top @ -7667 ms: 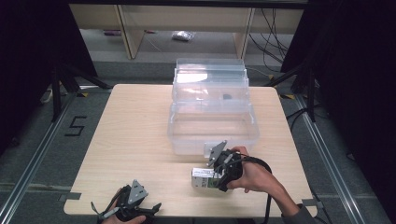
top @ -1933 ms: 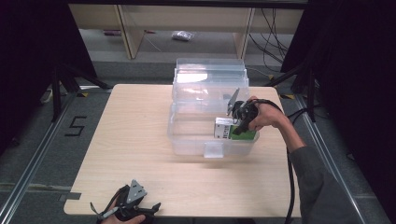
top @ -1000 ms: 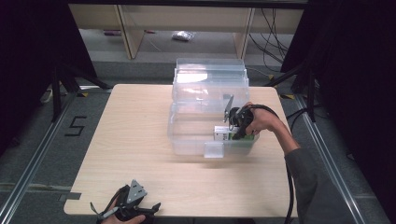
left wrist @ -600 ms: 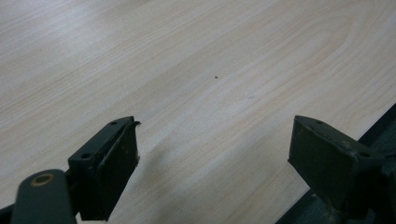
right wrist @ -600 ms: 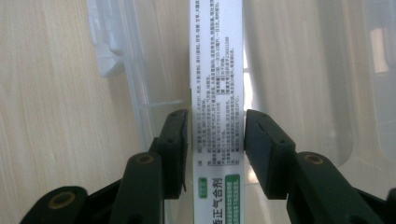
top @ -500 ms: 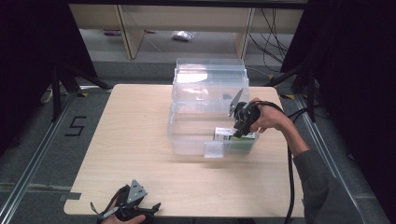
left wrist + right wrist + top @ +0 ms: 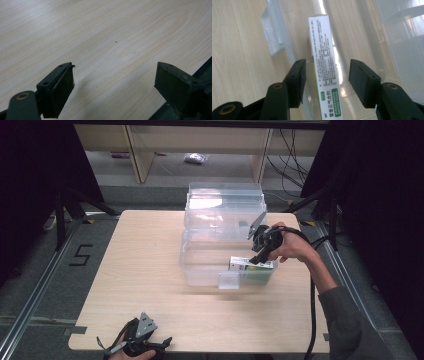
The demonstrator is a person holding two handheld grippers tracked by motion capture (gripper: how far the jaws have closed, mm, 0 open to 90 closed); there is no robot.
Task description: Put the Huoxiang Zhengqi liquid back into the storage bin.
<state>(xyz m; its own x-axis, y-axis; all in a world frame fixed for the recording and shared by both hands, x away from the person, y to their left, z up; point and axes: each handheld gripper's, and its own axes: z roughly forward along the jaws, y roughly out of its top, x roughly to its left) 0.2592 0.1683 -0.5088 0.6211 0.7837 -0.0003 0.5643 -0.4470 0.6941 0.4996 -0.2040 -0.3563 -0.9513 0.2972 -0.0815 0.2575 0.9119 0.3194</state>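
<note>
The right gripper (image 7: pixel 260 251) hangs over the right end of the clear plastic bin (image 7: pixel 200 270) that stands on the wooden table (image 7: pixel 140 270). Its jaws have just been opening, and in the right gripper view they stand apart on both sides of the white and green box (image 7: pixel 325 62) without pressing it — there is a gap on each side, wider on the right. The box lies inside the bin, at its right front part, close to the front wall, with the narrow printed face up. In the high view the box (image 7: pixel 250 265) rests on the bottom of the bin, just behind the small handle tab on the front wall. The bin's lid (image 7: pixel 225 202) is open and stands up behind it.

The left gripper (image 7: pixel 142 342) is held low at the near edge of the table, well apart from the bin. In the left gripper view its jaws are spread wide — only bare wood is between them.
</note>
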